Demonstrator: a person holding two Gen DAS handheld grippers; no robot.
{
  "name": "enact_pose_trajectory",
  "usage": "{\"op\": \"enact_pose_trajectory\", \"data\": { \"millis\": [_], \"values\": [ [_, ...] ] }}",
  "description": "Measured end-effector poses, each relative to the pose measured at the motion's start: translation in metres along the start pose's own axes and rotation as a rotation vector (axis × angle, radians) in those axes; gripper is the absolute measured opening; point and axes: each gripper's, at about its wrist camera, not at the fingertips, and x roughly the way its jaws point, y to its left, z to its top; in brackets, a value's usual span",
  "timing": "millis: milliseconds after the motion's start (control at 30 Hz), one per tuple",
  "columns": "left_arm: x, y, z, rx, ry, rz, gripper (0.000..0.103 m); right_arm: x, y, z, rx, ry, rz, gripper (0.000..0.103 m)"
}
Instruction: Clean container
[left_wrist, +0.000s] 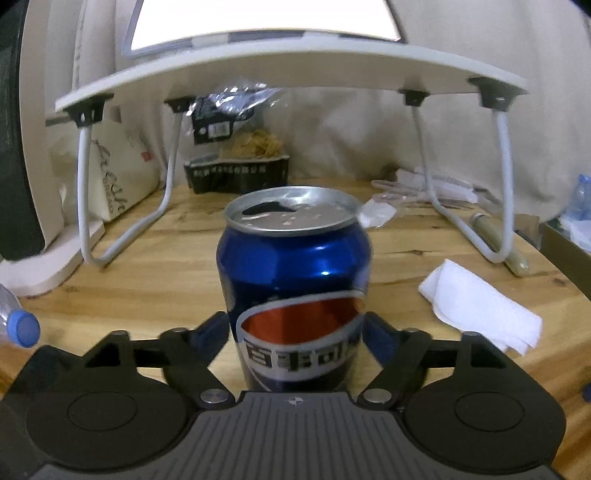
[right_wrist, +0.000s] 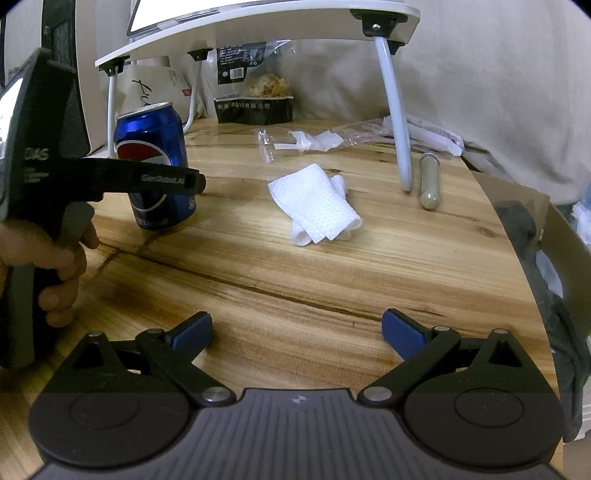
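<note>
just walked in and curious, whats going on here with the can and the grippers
A person holds a gripper in each hand over a wooden table. The left gripper has its jaws on either side of an opened blue can that stands upright; the pads look very close to the can, but a firm grip can't be confirmed. The right gripper hangs open above bare table, holding nothing. A folded white tissue lies untouched to the right of the can, so no wiping has begun.

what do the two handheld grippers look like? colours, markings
Both match: black linkage arms with silver pivot pins, blue pads, round black side discs and a ribbed grey centre plate bearing a small round emblem. The left gripper shows white lettering on its finger and body; the right gripper shows none.
</note>
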Motion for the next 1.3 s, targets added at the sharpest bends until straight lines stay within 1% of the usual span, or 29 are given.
{"op": "enact_pose_trajectory", "data": {
  "millis": [67, 133, 167, 200, 267, 333, 467, 500, 567, 633, 667, 833, 1300],
  "values": [
    [-0.009, 0.005, -0.003, 0.005, 0.009, -0.060, 0.096, 0.000, 0.000, 0.000, 0.002, 0.000, -0.005, 0.103],
    [-0.017, 0.011, -0.007, -0.009, 0.020, -0.090, 0.099, 0.001, 0.000, 0.001, 0.002, 0.000, -0.006, 0.103],
    [-0.022, 0.015, -0.010, -0.016, 0.031, -0.094, 0.102, 0.001, 0.000, 0.001, 0.002, 0.001, -0.005, 0.103],
    [-0.027, 0.018, -0.012, -0.024, 0.046, -0.091, 0.103, 0.001, 0.000, 0.001, 0.002, 0.001, -0.005, 0.103],
    [-0.036, 0.022, -0.018, -0.033, 0.074, -0.080, 0.103, 0.001, 0.000, 0.001, 0.001, 0.001, -0.006, 0.103],
    [-0.045, 0.023, -0.026, -0.032, 0.078, -0.074, 0.103, 0.001, 0.000, 0.000, 0.001, 0.000, -0.006, 0.103],
    [-0.048, 0.022, -0.038, -0.027, 0.116, -0.117, 0.103, 0.001, 0.000, 0.000, 0.004, 0.000, -0.007, 0.103],
    [-0.048, 0.021, -0.038, -0.022, 0.117, -0.112, 0.103, 0.001, 0.000, 0.001, 0.003, 0.000, -0.009, 0.103],
    [-0.045, 0.019, -0.039, -0.021, 0.146, -0.094, 0.103, 0.001, 0.001, 0.001, 0.003, 0.000, -0.011, 0.103],
    [-0.043, 0.012, -0.040, 0.018, 0.175, -0.087, 0.103, 0.001, 0.000, 0.001, 0.003, 0.000, -0.011, 0.103],
    [-0.043, 0.009, -0.041, 0.027, 0.178, -0.085, 0.103, 0.002, 0.000, 0.001, 0.002, 0.000, -0.011, 0.103],
    [-0.043, 0.008, -0.042, 0.011, 0.183, -0.100, 0.103, 0.001, 0.001, 0.000, 0.001, -0.001, -0.011, 0.103],
    [-0.040, 0.008, -0.041, 0.009, 0.182, -0.098, 0.103, 0.001, 0.001, 0.000, -0.001, 0.000, -0.012, 0.103]
  ]
}}
